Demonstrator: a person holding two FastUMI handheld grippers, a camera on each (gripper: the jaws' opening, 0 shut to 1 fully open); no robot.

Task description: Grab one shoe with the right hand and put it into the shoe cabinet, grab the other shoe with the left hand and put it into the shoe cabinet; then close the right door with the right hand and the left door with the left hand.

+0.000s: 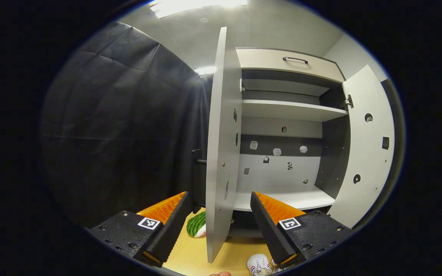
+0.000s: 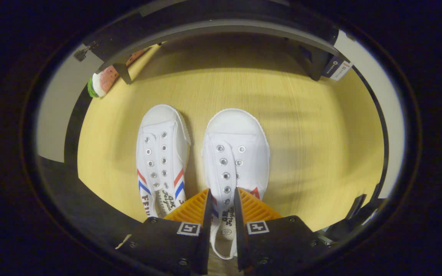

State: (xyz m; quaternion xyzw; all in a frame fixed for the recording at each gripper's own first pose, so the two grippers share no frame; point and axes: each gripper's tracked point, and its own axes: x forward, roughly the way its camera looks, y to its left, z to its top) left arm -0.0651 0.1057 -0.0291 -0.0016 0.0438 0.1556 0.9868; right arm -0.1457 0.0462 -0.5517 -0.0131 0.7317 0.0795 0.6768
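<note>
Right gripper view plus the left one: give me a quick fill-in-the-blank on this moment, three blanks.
1. The right gripper is closed on the tongue of a ____ shoe.
2. Both cabinet doors stand ____.
3. The left gripper has its jaws ____, holding nothing.

Missing words: white; open; open

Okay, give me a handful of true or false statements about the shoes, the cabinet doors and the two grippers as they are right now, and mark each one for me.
1. Both cabinet doors stand open. True: the left door and right door are swung out.
2. The right gripper is closed around the right shoe's tongue. True.
3. The left gripper grips the left shoe. False: its jaws are wide open and hold nothing.
4. One shoe already sits on the lower shelf. False: both shoes are on the wooden floor.
5. The shoes lie side by side, toes pointing the same way. True.
</note>
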